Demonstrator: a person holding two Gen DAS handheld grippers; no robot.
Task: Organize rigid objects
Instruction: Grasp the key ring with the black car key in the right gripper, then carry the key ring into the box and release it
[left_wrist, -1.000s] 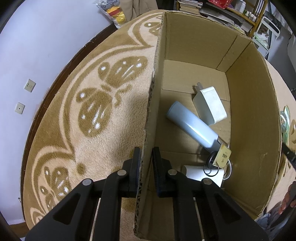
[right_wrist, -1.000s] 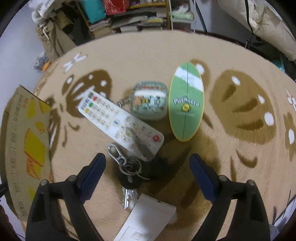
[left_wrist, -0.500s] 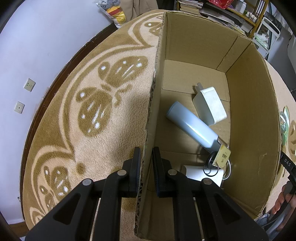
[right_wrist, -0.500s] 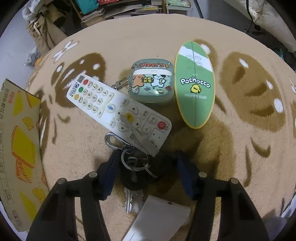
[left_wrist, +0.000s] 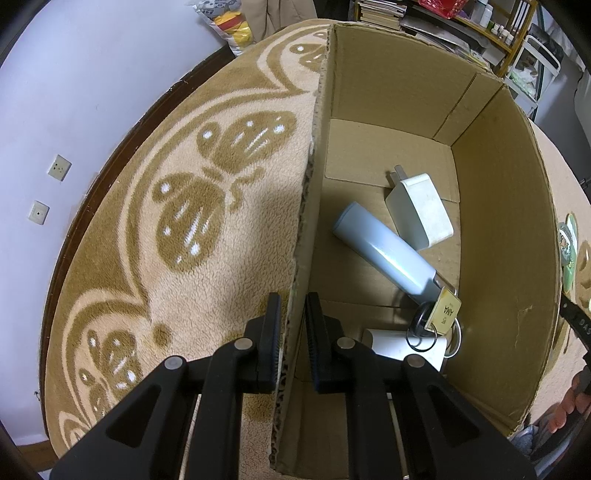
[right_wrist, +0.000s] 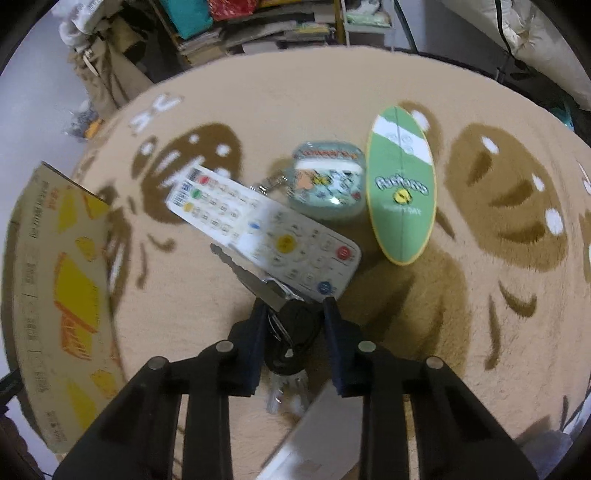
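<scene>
My left tongs (left_wrist: 291, 321) are clamped on the near wall of the cardboard box (left_wrist: 509, 229), one pad outside over the rug (left_wrist: 207, 266), the other inside. Ahead of them in the box lie a pale blue cylinder (left_wrist: 384, 254), a white charger (left_wrist: 421, 210) beyond it, and a brass tag on rings (left_wrist: 443, 314) resting against a white block (left_wrist: 402, 347) just right of the inner pad.

My right tongs (right_wrist: 295, 306) are closing around the bunch of keys (right_wrist: 291, 332), whose black fob sits between the pads (one key blade sticks out ahead to the left). Just beyond the tips lies the white remote (right_wrist: 266, 229), then a mint earbud case (right_wrist: 327, 184) and a green surfboard-shaped case (right_wrist: 402, 188) to its right, all blurred. A white card (right_wrist: 314, 443) lies under the right arm.
</scene>
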